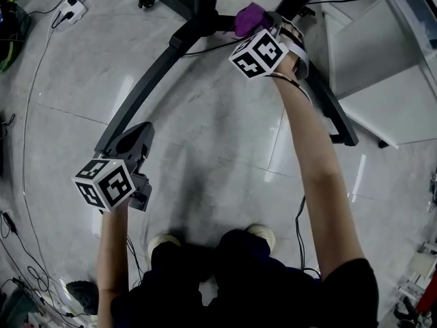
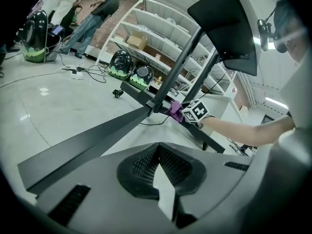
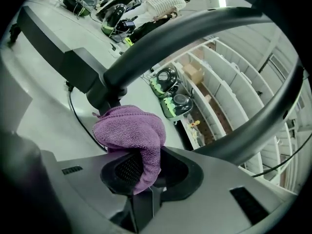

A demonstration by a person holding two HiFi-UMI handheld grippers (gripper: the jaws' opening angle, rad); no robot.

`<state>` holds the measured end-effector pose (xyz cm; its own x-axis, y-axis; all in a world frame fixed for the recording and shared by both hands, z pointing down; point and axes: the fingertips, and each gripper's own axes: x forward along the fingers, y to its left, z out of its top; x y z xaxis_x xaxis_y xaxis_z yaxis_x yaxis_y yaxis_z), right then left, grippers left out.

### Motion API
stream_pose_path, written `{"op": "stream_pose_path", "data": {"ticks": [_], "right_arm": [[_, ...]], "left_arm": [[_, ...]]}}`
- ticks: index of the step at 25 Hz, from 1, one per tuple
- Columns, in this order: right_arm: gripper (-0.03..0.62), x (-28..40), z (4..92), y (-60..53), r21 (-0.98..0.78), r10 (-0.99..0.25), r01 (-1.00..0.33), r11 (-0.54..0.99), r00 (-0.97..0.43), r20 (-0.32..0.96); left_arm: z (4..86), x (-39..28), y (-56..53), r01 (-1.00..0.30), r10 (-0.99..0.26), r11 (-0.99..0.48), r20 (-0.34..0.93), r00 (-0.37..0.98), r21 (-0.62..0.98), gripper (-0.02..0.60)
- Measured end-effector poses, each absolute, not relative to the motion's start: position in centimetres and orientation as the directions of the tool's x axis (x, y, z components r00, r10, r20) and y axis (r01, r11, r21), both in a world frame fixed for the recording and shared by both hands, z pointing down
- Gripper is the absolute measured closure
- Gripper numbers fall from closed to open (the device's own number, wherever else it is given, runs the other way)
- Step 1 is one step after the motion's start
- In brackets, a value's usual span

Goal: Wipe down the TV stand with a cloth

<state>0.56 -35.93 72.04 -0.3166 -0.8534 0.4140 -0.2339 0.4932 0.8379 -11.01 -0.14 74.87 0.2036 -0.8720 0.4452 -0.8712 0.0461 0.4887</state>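
Cloth [image 3: 131, 130], purple, bunched and clamped in right tool [image 3: 143, 175], sits at TV stand [image 1: 147, 80] base hub, 12 o'clock in head view. Left tool [image 2: 158, 162] clenched on nothing, 8 o'clock, beside the stand's curved leg end.

in the head view the tv stand [image 1: 147, 80] is cut off by the top edge; only its dark floor legs and the foot of its column show. the right tool [image 1: 263, 24] has its jaws hidden there behind its marker cube, and only a purple corner of the cloth [image 1: 250, 19] peeks out. whether it touches the stand cannot be told. in the right gripper view the cloth's lower fold vanishes between the clamped jaws. items on the shelves [image 2: 161, 38] are too small to name.
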Motion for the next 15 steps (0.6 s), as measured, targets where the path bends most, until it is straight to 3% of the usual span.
{"op": "stream_pose_path", "data": {"ticks": [15], "right_arm": [[0.490, 6.7, 72.0, -35.4, 0.835, -0.863, -0.250, 0.491, -0.271, 0.426]], "left_arm": [[75.0, -7.5, -2.4, -0.848, -0.865, -0.035, 0.410, 0.291, 0.529, 0.575]]}}
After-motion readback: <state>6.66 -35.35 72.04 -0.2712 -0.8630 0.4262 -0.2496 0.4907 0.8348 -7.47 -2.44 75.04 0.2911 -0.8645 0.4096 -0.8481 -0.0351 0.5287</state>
